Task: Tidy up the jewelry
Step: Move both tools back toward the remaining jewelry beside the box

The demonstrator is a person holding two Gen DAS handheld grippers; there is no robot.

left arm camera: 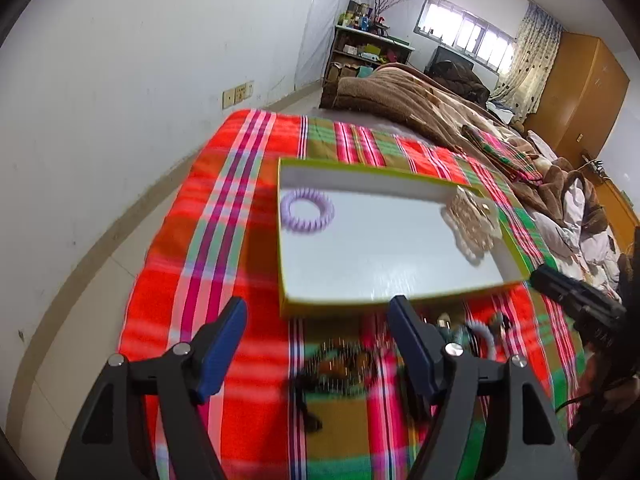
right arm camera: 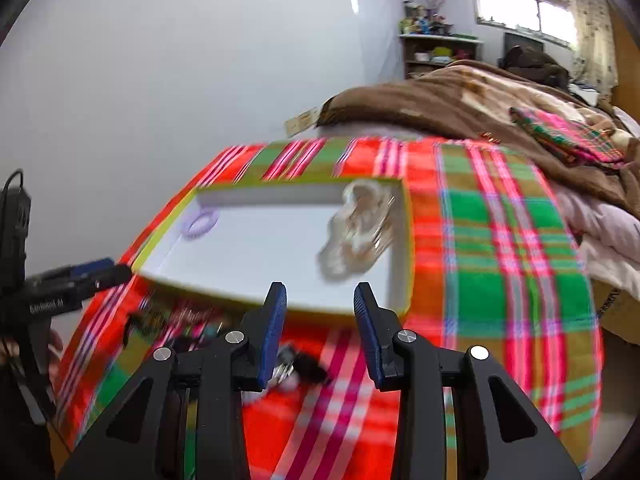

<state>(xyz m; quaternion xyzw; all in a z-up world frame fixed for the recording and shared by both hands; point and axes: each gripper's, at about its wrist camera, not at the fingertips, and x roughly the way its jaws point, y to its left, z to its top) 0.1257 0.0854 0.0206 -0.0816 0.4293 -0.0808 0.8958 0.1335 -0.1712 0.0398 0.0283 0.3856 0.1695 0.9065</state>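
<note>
A shallow white box with a yellow-green rim (left arm camera: 344, 304) (right arm camera: 404, 240) lies on a plaid cloth. In it are a purple spiral hair tie (left arm camera: 307, 211) (right arm camera: 200, 222) at the left and a pale lace piece with gold jewelry (left arm camera: 474, 222) (right arm camera: 358, 236) at the right. Loose jewelry and dark hair pieces (left arm camera: 344, 364) (right arm camera: 176, 320) lie on the cloth in front of the box. My left gripper (left arm camera: 318, 312) is open and empty above that pile. My right gripper (right arm camera: 320, 294) is open and empty at the box's near edge.
The red, green and pink plaid cloth (left arm camera: 224, 248) (right arm camera: 500, 240) covers the bed's end. Brown blankets (left arm camera: 400, 100) (right arm camera: 460, 100) are piled behind it. A white wall runs at the left. The right gripper shows in the left wrist view (left arm camera: 576, 300), the left one in the right wrist view (right arm camera: 80, 276).
</note>
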